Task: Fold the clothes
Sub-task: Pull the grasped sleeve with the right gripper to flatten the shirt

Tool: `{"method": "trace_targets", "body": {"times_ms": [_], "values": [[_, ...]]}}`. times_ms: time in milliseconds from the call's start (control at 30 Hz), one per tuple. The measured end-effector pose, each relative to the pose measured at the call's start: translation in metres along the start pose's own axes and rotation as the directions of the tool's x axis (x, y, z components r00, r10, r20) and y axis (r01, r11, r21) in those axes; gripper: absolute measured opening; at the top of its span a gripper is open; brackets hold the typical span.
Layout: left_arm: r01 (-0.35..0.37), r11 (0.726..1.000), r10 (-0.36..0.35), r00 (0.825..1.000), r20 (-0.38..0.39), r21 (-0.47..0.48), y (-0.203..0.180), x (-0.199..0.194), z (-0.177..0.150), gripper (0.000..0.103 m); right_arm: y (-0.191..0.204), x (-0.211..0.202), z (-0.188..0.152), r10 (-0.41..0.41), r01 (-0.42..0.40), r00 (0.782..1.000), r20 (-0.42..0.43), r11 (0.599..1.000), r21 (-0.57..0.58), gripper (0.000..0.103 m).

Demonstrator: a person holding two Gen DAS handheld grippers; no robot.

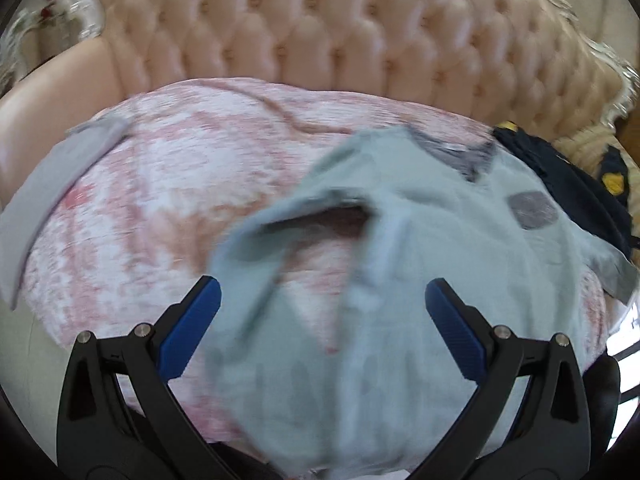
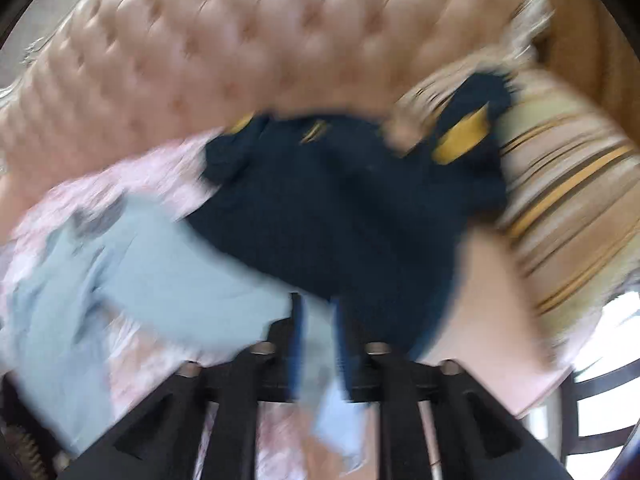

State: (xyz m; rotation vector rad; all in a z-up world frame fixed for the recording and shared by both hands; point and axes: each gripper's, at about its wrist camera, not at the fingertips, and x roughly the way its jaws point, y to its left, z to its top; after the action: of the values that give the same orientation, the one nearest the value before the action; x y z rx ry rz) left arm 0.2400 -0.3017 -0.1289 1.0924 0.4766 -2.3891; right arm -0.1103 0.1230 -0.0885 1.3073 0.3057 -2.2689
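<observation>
Pale blue polo shirt crumpled below wide-open left gripper; right gripper narrow, blurred, cloth between pads, grip unclear. Spread flat before folding sleeve inward.

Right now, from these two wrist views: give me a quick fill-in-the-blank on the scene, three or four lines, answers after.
1. The light blue shirt lies on a ____ patterned cover.
2. The left gripper has its fingers ____, apart over the shirt.
3. The dark navy garment has ____ patches.
4. Behind the clothes stands a tufted ____.

Answers: pink; open; yellow; sofa back
</observation>
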Motion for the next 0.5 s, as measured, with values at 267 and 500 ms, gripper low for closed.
{"method": "trace_targets", "body": {"times_ms": [267,500], "values": [[0.100,0.960,-0.086,0.994,-0.063,0.260,-0.099,0.025,-0.005,0.102,-0.030,0.002,-0.073,0.037,-0.044,0.998,0.055,0.990,0.138,0.049],[0.098,0.945,-0.055,0.988,-0.143,0.313,-0.131,0.057,-0.014,0.102,-0.035,0.024,-0.093,-0.106,0.103,0.994,0.028,0.991,0.086,0.006]]}}
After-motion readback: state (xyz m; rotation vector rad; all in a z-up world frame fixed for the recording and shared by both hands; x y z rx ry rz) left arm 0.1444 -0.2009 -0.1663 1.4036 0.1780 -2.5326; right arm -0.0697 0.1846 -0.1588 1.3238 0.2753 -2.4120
